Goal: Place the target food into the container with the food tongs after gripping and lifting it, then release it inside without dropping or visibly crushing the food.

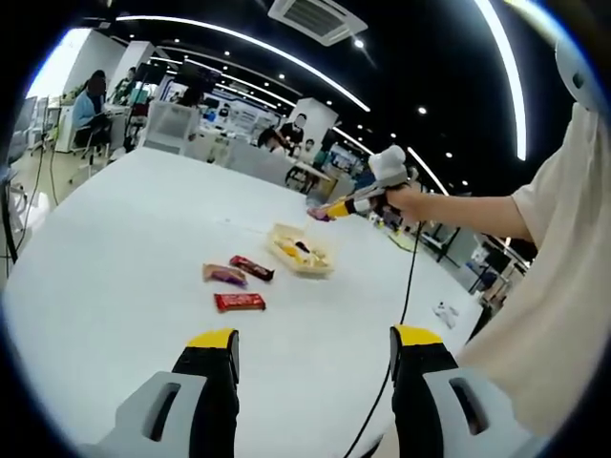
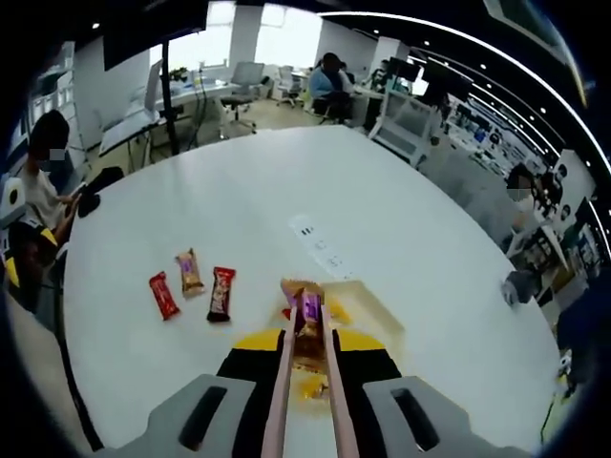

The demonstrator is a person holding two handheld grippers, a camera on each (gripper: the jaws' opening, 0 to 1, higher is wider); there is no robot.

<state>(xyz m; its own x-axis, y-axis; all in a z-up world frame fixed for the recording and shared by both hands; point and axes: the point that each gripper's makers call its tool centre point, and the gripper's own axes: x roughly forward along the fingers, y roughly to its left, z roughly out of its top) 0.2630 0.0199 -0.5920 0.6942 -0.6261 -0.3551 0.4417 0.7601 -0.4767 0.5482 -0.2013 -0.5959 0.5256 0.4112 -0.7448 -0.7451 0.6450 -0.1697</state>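
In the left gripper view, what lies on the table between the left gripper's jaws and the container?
Three wrapped snack bars lie on the white table between the left gripper and the container; otherwise that stretch is bare.

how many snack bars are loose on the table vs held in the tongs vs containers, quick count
snack bars loose on the table: 3 (red, tan, dark red)
snack bars held in the tongs: 1
containers: 1
total: 5

Left gripper (image 1: 313, 355): grey body, black fingers (image 1: 212, 382) with yellow tips. Person: cream short sleeve (image 1: 563, 200).
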